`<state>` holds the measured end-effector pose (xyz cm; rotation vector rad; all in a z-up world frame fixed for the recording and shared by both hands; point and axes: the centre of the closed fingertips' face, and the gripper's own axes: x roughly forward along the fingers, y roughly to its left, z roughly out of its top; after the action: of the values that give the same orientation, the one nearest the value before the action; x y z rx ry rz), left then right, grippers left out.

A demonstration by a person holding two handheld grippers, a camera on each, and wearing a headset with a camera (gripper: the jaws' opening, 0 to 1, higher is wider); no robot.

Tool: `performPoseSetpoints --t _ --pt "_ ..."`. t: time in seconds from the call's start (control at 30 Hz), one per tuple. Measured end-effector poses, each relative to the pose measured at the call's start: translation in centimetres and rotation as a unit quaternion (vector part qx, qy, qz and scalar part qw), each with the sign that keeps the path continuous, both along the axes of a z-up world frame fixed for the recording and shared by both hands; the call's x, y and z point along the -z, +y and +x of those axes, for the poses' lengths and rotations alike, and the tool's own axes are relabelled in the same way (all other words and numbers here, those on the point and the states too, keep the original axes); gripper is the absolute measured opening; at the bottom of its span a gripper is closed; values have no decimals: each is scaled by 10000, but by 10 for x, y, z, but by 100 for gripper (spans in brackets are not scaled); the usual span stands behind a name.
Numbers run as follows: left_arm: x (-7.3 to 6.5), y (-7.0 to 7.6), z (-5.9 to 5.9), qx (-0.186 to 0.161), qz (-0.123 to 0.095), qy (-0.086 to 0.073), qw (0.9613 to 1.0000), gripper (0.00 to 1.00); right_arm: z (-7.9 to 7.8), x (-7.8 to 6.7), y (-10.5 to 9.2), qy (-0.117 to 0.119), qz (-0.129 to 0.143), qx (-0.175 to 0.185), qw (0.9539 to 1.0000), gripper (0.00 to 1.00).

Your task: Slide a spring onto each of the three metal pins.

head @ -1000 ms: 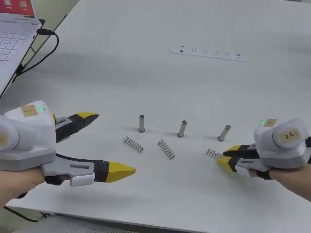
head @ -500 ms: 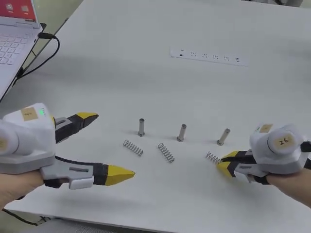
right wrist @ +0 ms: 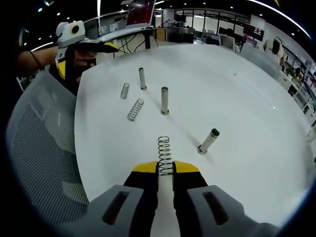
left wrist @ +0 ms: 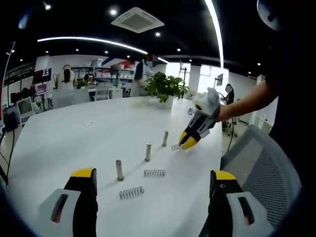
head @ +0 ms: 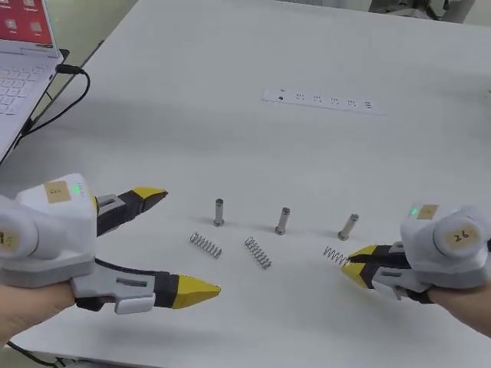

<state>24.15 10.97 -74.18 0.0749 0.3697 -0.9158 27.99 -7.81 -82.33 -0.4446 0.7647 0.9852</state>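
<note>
The right gripper [right wrist: 166, 168] has its jaws drawn together on the near end of the right-hand spring [right wrist: 164, 147]. This spring lies flat on the tabletop [right wrist: 237, 113], its free end pointing away along the jaws. The right-hand pin [right wrist: 207, 141] stands near that free end, slightly to one side, and carries nothing. The step in hand appears to be lifting this spring and threading it onto that pin. Grip only the last few coils, so that the bore at the free end is unobstructed. Use moderate pressure; a hard pinch may deform the coils or flick the spring out. Raise the spring clear, align its axis with the pin, lower the open end over the tip, then release. The left gripper [head: 184, 241] is spread wide and holds nothing. The left spring [head: 205, 245] and middle spring [head: 258, 252] lie just before the left pin [head: 219, 212] and middle pin [head: 283, 221], both bare.
</note>
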Motion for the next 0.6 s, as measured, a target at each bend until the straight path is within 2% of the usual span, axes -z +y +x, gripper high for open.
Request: performPoseSetpoints --t 0.03,0.1,0.3,0.37,0.5,0.6 --pt "0 -2 -2 59 17 -31 10000 89 -2 -3 2 -11 32 -58 10000 8" --pt "1 -6 -4 148 -1 18 9999 87 -5 -6 6 -41 61 -149 9999 8" --pt "-1 -20 -4 412 -112 124 9990 81 -16 -22 27 -189 111 -558 9982 8" --pt "-1 -25 -4 528 -84 126 9985 77 -19 -28 36 -220 200 -677 9973 8" --pt "0 -40 -7 849 -35 129 9963 70 -26 -40 50 -261 340 -881 9952 8" --pt "2 -50 -11 1075 -3 157 9941 63 -32 -45 57 -345 322 -1120 9926 8"
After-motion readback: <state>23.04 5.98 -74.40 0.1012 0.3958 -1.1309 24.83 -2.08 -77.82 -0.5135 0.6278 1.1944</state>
